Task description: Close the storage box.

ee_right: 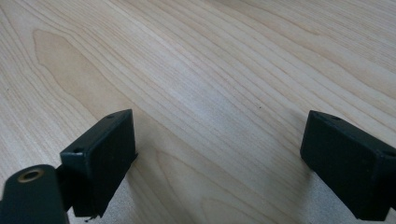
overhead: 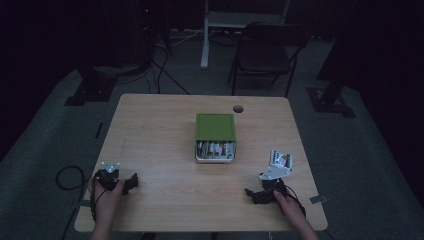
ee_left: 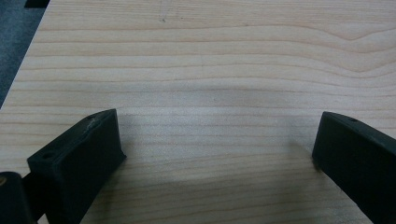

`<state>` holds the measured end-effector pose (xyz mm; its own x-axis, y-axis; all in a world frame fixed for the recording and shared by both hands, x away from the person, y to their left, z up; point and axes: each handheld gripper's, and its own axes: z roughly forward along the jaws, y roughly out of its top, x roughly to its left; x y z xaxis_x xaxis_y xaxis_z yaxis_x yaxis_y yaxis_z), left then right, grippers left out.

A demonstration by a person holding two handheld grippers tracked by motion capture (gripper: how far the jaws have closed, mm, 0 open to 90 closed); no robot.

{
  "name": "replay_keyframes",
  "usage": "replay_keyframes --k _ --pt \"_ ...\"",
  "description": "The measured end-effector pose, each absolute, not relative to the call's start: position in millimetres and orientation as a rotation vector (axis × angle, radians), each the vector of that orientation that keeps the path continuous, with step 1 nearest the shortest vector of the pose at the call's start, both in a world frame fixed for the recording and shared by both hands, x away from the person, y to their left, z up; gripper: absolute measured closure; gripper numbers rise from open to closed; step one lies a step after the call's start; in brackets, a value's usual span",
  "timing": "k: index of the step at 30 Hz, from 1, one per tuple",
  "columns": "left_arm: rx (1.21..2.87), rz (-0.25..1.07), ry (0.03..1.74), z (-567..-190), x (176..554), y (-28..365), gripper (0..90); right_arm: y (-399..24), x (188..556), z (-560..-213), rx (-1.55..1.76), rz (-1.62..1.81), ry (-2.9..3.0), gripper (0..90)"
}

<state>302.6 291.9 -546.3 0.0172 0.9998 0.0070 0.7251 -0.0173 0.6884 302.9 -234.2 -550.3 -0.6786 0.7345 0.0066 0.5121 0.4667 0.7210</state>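
A metal box [overhead: 215, 151] with a green lid [overhead: 215, 126] sits at the middle of the wooden table [overhead: 160, 135]; its near side shows several small items inside. My left gripper [overhead: 131, 182] rests near the table's front left, held by a hand, and my right gripper [overhead: 251, 194] rests near the front right. In the left gripper view my left gripper [ee_left: 217, 140] stands open over bare wood. In the right gripper view my right gripper [ee_right: 219, 140] is open too, with nothing between its jaws.
A round cable hole [overhead: 238, 108] lies in the table behind the box. A dark folding chair [overhead: 267, 52] and a white stand [overhead: 206, 35] are on the floor beyond the table. Cables [overhead: 67, 177] trail on the floor at the left.
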Motion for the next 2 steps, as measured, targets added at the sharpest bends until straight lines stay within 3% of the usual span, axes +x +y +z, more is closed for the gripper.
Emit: replay_keyframes --k 2 --pt "1.795 0.709 1.759 -546.3 302.6 291.9 1.6 -234.2 302.9 -550.3 1.06 1.032 2.414 9.7"
